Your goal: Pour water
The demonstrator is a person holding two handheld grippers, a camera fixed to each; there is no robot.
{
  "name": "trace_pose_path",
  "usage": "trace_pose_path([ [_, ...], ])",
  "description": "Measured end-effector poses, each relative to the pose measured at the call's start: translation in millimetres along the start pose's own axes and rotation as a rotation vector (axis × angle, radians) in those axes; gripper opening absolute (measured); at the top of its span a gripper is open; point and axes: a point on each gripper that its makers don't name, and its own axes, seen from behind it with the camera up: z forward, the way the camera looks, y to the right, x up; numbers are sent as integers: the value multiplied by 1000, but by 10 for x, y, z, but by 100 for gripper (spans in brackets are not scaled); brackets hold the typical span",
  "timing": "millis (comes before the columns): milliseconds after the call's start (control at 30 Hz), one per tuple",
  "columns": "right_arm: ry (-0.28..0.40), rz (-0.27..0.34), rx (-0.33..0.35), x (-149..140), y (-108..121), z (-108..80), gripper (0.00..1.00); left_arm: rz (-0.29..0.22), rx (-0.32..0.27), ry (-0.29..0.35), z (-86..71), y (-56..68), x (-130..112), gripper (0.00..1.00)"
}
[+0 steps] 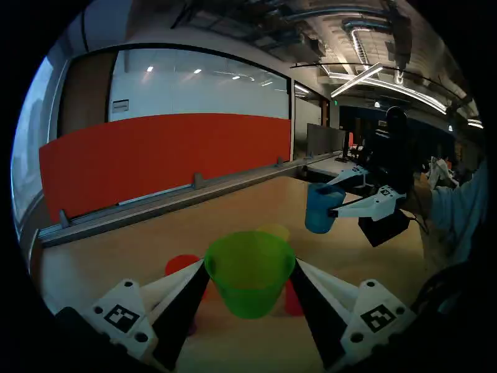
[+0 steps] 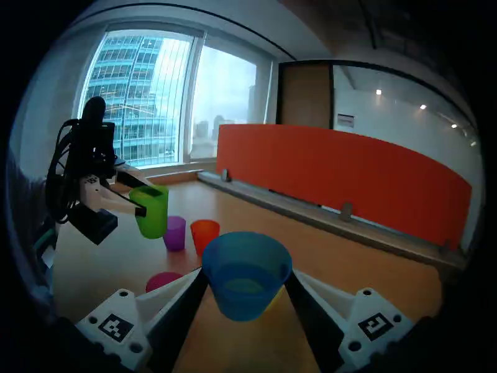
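My left gripper (image 1: 250, 281) is shut on a translucent green cup (image 1: 250, 272), held upright above the wooden table (image 1: 124, 248). In the right gripper view the same green cup (image 2: 151, 211) hangs at the left in the left gripper (image 2: 138, 206). My right gripper (image 2: 246, 287) is shut on a blue cup (image 2: 246, 272) that holds some water; it is upright. From the left gripper view the blue cup (image 1: 322, 207) hangs off to the right in the right gripper (image 1: 333, 202), apart from the green cup.
On the table stand a purple cup (image 2: 175, 232), an orange-red cup (image 2: 204, 235) and a pink cup (image 2: 163, 281); red cups (image 1: 180, 264) and a yellow cup (image 1: 274, 232) peek from behind the green one. An orange partition (image 1: 161, 155) runs along the table's far edge.
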Motion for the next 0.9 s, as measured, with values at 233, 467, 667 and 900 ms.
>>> trace_pose_path([
  [233, 63, 6, 1, 266, 0, -60, 89, 10, -12, 47, -31, 93, 79, 88],
  [467, 102, -4, -5, 478, 11, -115, 89, 16, -33, 94, -53, 230, 146, 88],
  [667, 117, -14, -1, 599, 3, -149, 89, 12, -42, 116, -53, 293, 182, 88],
  [900, 132, -37, 8, 749, -34, -161, 89, 14, -53, 134, -77, 351, 227, 88],
])
